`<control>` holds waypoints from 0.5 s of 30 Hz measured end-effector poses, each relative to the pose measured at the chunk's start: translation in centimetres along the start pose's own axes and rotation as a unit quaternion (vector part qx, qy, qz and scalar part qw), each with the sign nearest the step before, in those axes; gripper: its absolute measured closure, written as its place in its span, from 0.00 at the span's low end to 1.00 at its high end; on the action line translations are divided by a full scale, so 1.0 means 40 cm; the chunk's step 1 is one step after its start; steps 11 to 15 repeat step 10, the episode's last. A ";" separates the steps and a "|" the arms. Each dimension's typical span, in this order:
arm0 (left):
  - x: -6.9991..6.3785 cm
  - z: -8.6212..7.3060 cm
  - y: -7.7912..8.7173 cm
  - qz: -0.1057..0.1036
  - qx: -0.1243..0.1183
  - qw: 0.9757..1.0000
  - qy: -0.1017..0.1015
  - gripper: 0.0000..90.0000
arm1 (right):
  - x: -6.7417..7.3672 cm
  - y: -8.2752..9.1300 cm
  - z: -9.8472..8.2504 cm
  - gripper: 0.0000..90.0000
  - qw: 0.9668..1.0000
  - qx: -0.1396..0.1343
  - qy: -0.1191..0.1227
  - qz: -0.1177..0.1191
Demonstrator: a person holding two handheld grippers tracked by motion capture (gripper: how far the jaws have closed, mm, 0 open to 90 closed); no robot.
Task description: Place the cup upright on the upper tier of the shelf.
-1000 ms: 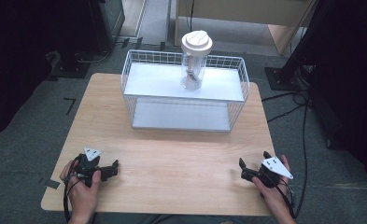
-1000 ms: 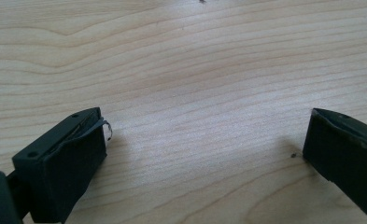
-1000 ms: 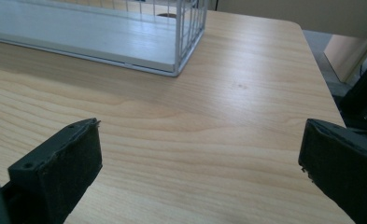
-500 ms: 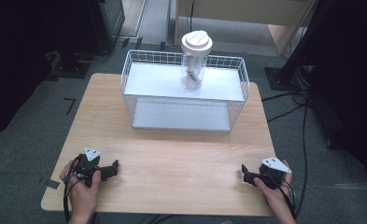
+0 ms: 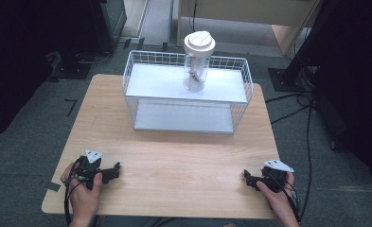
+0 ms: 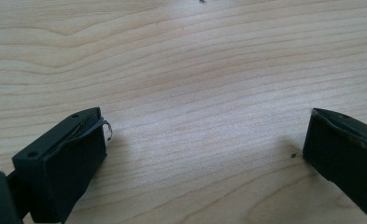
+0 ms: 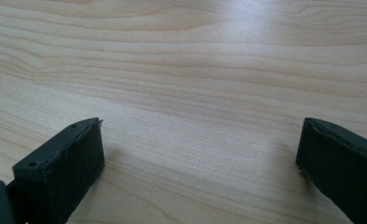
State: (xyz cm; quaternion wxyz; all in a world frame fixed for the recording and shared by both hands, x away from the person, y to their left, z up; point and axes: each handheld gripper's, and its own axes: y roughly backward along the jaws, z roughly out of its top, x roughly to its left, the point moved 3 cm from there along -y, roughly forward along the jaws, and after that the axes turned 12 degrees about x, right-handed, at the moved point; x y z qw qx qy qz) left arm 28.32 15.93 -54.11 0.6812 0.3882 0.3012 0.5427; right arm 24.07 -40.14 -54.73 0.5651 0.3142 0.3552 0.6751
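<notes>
1. The left gripper rests on the near left part of the wooden table, held in the person's left hand; in the left gripper view its jaws stand wide apart over bare wood, grasping nothing.
2. The right gripper rests at the near right edge, held in the right hand; its jaws likewise stand wide apart and empty.
3. A white wire basket sits at the far middle of the table, well apart from both grippers.
4. A clear jar with a white lid stands upright on the basket's upper shelf, toward its back.
</notes>
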 end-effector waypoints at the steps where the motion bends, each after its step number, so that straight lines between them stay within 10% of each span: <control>1: 0.000 0.000 0.000 0.000 0.000 1.000 0.000 0.00 | 0.000 0.001 -0.001 0.01 1.000 0.000 0.001 0.000; 15: -0.002 0.003 -0.002 0.000 0.000 1.000 0.001 0.00 | 0.002 0.003 -0.005 0.01 1.000 0.000 0.006 0.007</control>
